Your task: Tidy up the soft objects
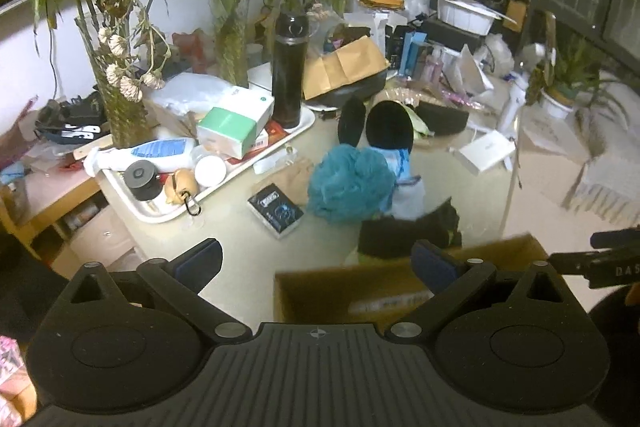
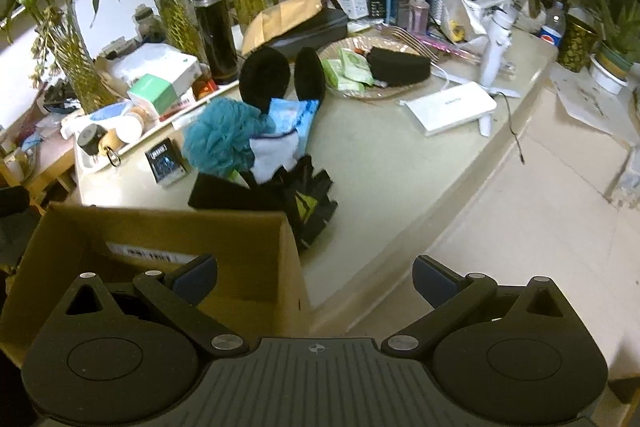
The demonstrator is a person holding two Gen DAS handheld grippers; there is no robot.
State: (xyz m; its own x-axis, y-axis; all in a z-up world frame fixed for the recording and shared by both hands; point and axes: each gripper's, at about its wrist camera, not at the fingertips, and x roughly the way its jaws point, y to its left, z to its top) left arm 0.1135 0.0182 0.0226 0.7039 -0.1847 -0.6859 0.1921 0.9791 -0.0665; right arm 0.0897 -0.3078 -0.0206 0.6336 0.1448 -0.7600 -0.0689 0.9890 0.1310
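Both tongs wide and empty, left tongs (image 1: 318,259), right tongs (image 2: 314,277), one cardboard box (image 2: 160,227), one teal loofah (image 2: 220,141), two black ear pads (image 2: 282,77)

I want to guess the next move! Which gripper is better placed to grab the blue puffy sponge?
Probably the left gripper. It is open and faces the blue puffy sponge almost head-on. The right gripper, also open, sees it off to one side, beyond the cardboard box.

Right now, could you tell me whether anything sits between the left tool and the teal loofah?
Nothing visible blocks it. The left tool is open, with bare tabletop ahead up to the loofah. The box lies just to the right of that path.
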